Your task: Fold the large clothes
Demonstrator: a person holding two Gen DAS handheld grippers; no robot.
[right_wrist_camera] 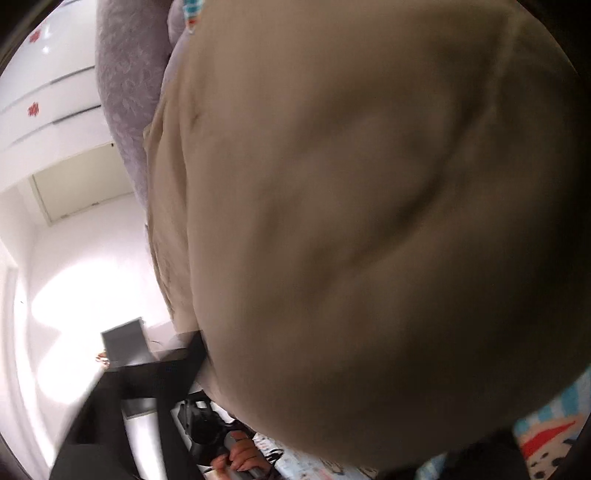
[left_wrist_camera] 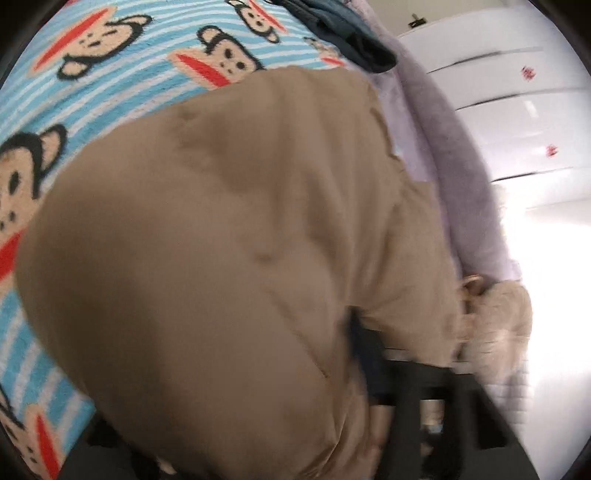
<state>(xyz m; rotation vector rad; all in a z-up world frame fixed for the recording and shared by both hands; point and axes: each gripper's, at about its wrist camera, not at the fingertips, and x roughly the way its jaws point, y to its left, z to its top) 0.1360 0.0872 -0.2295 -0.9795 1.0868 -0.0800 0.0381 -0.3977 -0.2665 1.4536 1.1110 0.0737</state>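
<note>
A large tan padded garment (left_wrist_camera: pixel 236 258) fills most of the left wrist view and hangs close in front of the camera, over a blue striped monkey-print blanket (left_wrist_camera: pixel 110 66). The same garment (right_wrist_camera: pixel 369 221) covers most of the right wrist view. It hides the fingers of both grippers, so I cannot see how either set of jaws stands. A hand (right_wrist_camera: pixel 240 456) on a grey handle shows at the bottom of the right wrist view, with a dark gripper body (right_wrist_camera: pixel 203 424) above it. The picture is blurred.
A lilac quilt (left_wrist_camera: pixel 454 166) lies along the blanket's edge, with a dark teal garment (left_wrist_camera: pixel 343 33) at the top. A white wardrobe (left_wrist_camera: pixel 517 92) and white wall stand beyond. A dark table with a grey box (right_wrist_camera: pixel 125 343) is at lower left in the right wrist view.
</note>
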